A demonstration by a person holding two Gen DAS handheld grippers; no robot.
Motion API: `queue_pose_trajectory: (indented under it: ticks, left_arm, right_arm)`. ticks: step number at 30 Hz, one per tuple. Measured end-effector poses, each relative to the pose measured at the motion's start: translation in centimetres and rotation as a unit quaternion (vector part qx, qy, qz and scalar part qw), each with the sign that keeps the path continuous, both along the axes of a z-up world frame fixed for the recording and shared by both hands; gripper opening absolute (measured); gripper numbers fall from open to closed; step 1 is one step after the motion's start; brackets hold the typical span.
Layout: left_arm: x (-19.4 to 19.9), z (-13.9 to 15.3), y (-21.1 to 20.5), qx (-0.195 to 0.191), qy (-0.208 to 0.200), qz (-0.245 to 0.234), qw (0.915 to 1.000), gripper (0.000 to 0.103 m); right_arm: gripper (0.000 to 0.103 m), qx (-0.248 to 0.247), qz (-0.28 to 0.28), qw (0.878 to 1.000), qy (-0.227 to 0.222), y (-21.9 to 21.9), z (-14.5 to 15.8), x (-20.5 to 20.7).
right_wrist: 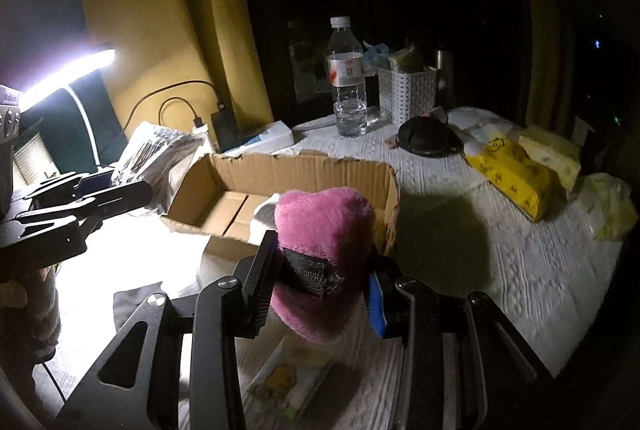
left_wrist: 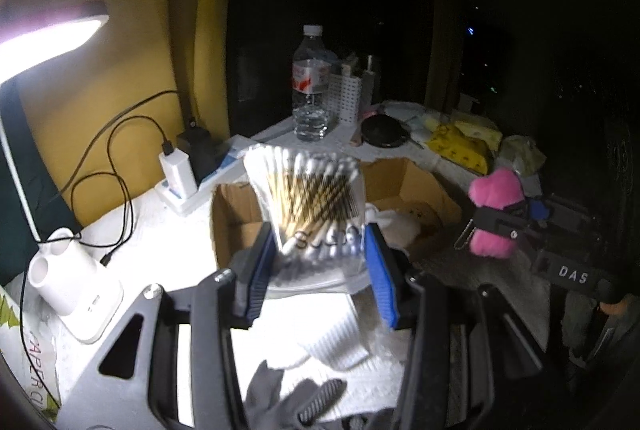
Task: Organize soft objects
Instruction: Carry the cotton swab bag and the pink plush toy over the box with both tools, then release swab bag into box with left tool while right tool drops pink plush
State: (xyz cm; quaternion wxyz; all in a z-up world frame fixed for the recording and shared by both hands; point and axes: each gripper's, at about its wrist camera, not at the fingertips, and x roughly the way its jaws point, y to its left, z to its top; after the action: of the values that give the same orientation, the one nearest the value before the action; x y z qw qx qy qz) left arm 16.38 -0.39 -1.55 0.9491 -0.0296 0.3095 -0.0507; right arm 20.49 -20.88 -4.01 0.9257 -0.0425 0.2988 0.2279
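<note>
- One cardboard box, open at the top.
- One pink plush heart.
- One clear bag of cotton swabs.
- One water bottle.
- One white lattice basket.
- One lit desk lamp.
- Two hand-held grippers: the left hand-held gripper and the right hand-held gripper.
- One yellow tissue pack.

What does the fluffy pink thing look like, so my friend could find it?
Find the open cardboard box in the middle of the white table. Just in front of it, the right tongs squeeze a pink plush heart. It is the only pink, fuzzy thing there, with a small black label.
</note>
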Motion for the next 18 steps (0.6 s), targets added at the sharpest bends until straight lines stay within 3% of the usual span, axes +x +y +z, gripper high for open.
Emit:
queue_pose_trajectory:
  ticks: [18]
  left_arm:
    - [5.9,-4.1,1.1,-0.011,0.040,0.017,0.9990,0.047]
  right_arm:
    - [0.041,0.006,0.014,1.000,0.014,0.7,-1.7,8.1]
